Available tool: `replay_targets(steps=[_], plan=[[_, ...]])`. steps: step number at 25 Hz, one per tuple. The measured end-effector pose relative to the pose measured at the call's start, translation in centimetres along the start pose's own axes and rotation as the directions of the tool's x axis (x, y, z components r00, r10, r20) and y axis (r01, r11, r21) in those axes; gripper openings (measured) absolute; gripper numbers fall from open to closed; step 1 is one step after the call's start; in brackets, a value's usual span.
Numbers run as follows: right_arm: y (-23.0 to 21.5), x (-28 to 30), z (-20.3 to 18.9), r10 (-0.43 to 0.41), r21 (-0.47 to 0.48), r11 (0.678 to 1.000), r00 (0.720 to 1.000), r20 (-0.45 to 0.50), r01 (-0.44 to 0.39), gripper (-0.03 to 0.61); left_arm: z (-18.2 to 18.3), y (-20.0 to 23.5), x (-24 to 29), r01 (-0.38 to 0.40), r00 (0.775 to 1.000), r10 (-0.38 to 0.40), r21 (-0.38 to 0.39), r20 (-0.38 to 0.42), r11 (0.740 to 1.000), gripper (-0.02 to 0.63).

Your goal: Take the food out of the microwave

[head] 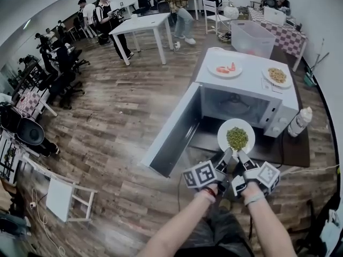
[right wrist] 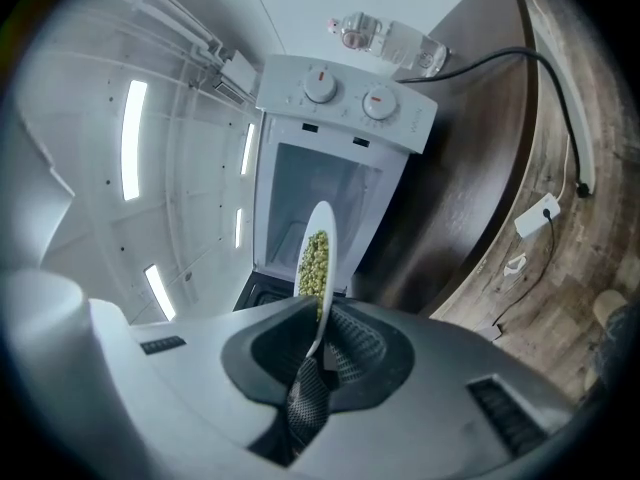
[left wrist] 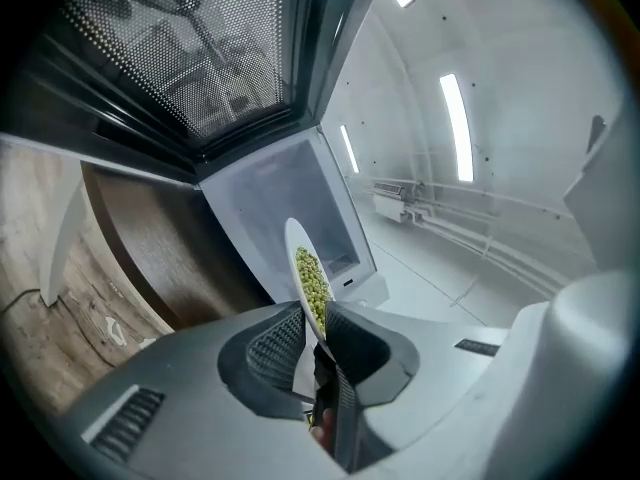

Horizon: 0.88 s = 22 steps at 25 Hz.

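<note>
A white plate (head: 236, 136) heaped with green peas hangs in the air just outside the white microwave (head: 244, 98), whose door (head: 172, 130) stands swung open to the left. My left gripper (head: 225, 158) is shut on the plate's near-left rim and my right gripper (head: 239, 157) is shut on the near-right rim. In the left gripper view the plate (left wrist: 308, 278) shows edge-on between the jaws, as does the plate (right wrist: 317, 263) in the right gripper view. The microwave's cavity (right wrist: 318, 203) looks empty behind it.
On the microwave's top sit a plate with red food (head: 224, 68) and another plate of yellowish food (head: 277, 76). A bottle (head: 299, 121) stands at its right on the dark table (head: 292, 151). A clear bin (head: 252, 37) is behind. People and desks fill the far room.
</note>
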State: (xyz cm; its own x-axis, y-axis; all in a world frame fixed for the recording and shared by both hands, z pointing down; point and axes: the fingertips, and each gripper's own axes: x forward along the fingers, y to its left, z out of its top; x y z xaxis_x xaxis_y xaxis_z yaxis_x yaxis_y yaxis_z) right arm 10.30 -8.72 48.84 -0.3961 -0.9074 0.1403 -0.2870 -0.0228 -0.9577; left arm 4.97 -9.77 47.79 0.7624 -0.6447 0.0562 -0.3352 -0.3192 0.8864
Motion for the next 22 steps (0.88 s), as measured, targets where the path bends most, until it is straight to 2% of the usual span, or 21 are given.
replay_targets(steps=[15, 22], plan=[[0.8, -3.1, -1.1, 0.02, -0.016, 1.0, 0.997, -0.069, -0.021, 0.032, -2.1, -1.9, -2.3, -0.027, 0.999, 0.029, -0.031, 0.039, 0.999, 0.052], [1.4, -4.9, -2.0, 0.043, 0.009, 0.999, 0.996, -0.083, -0.042, 0.032, -3.3, -2.9, -3.7, -0.032, 0.999, 0.033, -0.032, 0.04, 0.999, 0.052]])
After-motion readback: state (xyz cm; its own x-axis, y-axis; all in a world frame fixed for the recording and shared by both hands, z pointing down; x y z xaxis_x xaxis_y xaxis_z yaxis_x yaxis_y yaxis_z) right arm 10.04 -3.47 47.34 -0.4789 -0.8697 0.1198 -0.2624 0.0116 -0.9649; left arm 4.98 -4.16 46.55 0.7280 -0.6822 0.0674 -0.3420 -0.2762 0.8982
